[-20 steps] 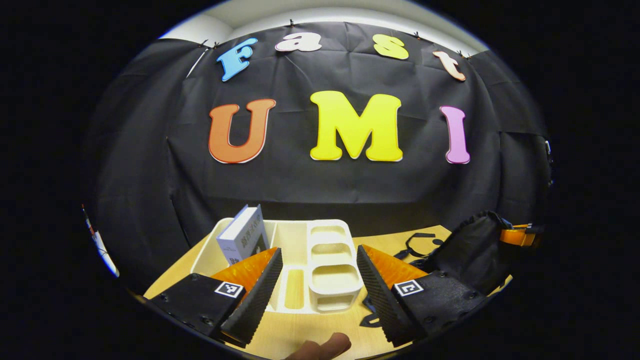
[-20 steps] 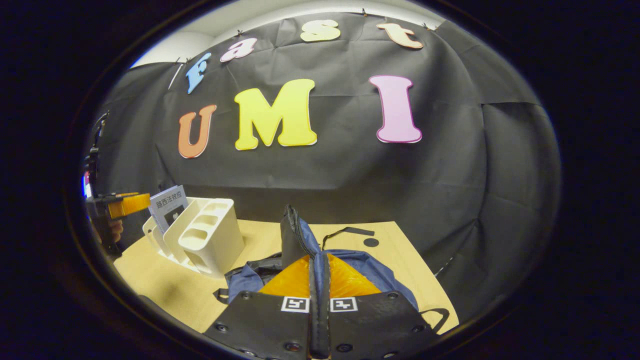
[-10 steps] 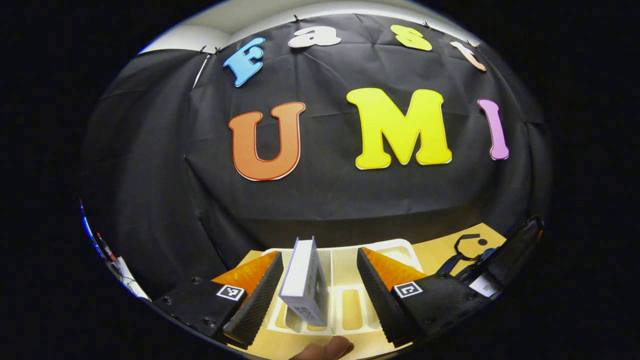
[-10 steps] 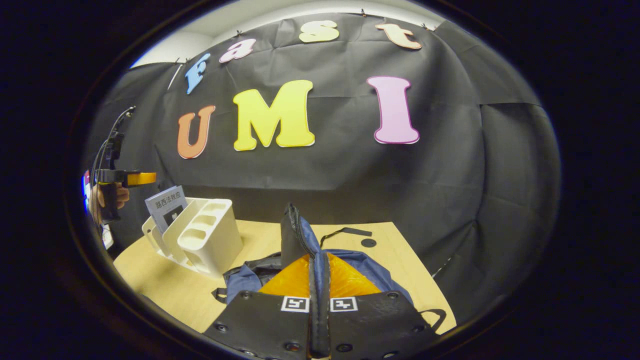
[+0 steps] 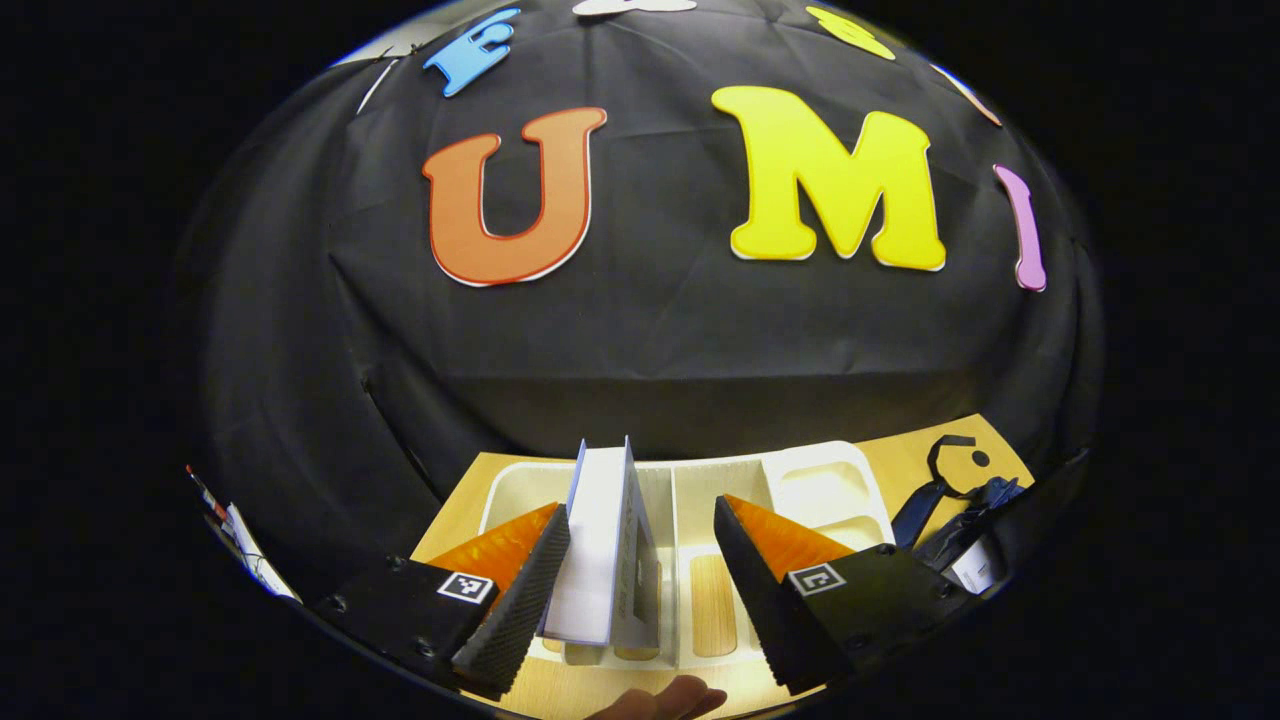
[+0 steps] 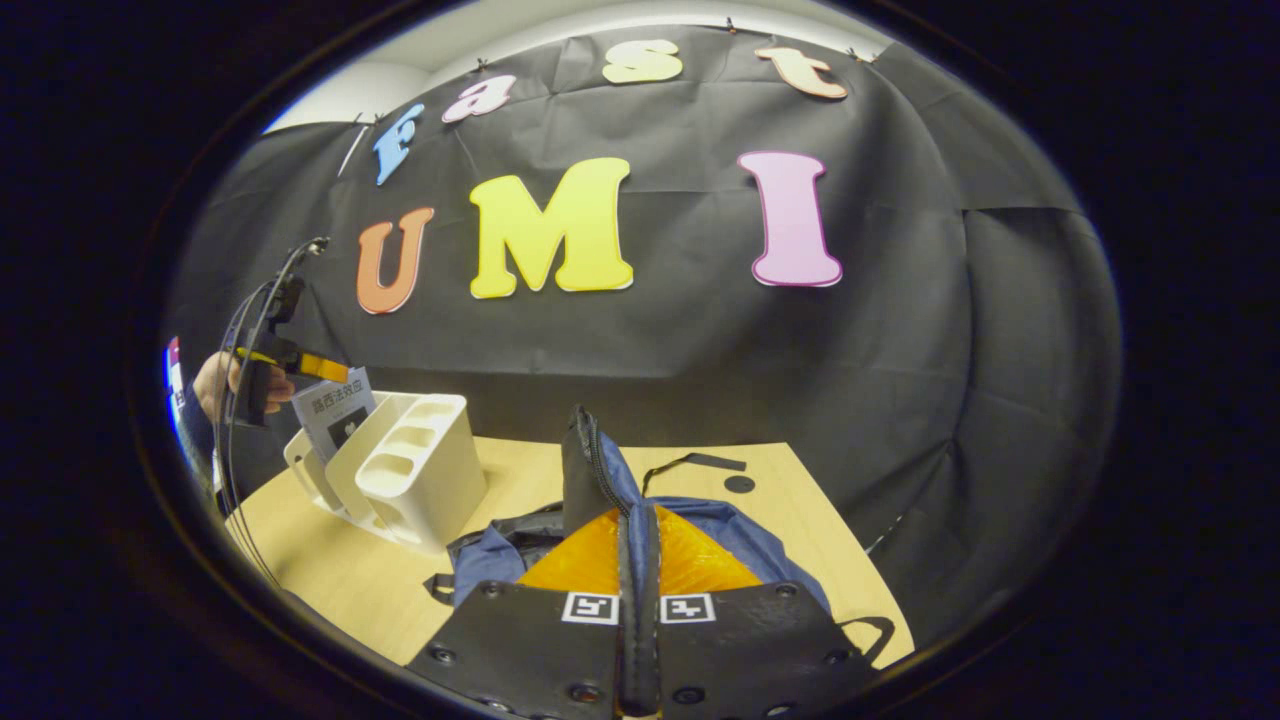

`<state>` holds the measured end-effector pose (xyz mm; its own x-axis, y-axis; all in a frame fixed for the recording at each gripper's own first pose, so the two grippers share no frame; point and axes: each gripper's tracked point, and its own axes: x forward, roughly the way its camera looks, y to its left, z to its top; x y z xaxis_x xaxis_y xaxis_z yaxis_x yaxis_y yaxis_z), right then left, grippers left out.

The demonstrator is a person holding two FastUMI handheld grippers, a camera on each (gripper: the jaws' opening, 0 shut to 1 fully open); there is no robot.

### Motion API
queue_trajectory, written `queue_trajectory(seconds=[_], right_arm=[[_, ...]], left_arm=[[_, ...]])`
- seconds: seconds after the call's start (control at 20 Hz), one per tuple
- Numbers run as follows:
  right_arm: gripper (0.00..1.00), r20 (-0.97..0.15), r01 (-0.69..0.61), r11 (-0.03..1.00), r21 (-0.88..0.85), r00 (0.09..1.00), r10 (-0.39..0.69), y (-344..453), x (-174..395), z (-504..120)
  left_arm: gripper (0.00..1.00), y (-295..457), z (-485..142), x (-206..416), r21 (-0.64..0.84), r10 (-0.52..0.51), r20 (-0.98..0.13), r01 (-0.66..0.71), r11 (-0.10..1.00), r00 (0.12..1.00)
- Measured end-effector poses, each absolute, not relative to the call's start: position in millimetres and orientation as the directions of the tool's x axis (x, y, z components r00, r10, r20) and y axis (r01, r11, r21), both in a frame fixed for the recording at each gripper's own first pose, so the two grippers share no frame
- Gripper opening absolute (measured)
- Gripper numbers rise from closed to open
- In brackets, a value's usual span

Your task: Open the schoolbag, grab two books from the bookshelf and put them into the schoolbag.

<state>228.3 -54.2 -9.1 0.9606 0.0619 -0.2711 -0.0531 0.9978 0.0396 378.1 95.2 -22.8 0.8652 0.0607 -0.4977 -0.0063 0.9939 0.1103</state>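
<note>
My left gripper point(image 5: 640, 555) has its jaws spread wide, straddling a white paperback book point(image 5: 605, 545) that stands upright in the cream plastic desk-organiser bookshelf point(image 5: 800, 480). The book sits against the left-hand finger point(image 5: 520, 600), with a clear gap to the other finger. My right gripper point(image 6: 638, 600) has its jaws pressed together on a raised fold of the dark blue fabric schoolbag point(image 6: 600, 480), beside its zip, holding the flap up. From the right gripper view, the bookshelf point(image 6: 410, 475) stands on the pale wooden table point(image 6: 330, 570) just left of the schoolbag, the book point(image 6: 335, 415) leaning in the shelf's far slot. The left gripper point(image 6: 300, 365) hangs just above the bookshelf at the book's top edge, held by a hand point(image 6: 215, 380). A fingertip point(image 5: 665, 700) shows in front of the bookshelf in the left gripper view.
</note>
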Motion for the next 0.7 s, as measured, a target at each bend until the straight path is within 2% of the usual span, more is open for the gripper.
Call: queue_trajectory(seconds=[0.25, 0.4, 0.6, 0.7], right_arm=[[0.0, -0.279, -0.069, 0.998, 0.01, 0.958, 0.069, -48, 230, -15], [0.0, -0.275, -0.082, 0.997, -0.013, 0.959, 0.076, -45, 229, -14], [0.0, -0.274, -0.084, 0.996, -0.001, 0.958, 0.081, -47, 228, -16], [0.0, -0.277, -0.084, 0.996, 0.002, 0.957, 0.081, -49, 228, -17]], left_arm=[[0.9, 117, -19, 394, 0.195, 0.124, -0.509, -0.026, 0.98, 0.851], [0.9, 114, -5, 391, 0.201, 0.115, -0.479, -0.019, 0.98, 0.87], [0.9, 125, -2, 398, 0.28, 0.157, -0.468, -0.023, 0.96, 0.869], [0.92, 127, -7, 399, 0.289, 0.158, -0.485, -0.012, 0.957, 0.86]])
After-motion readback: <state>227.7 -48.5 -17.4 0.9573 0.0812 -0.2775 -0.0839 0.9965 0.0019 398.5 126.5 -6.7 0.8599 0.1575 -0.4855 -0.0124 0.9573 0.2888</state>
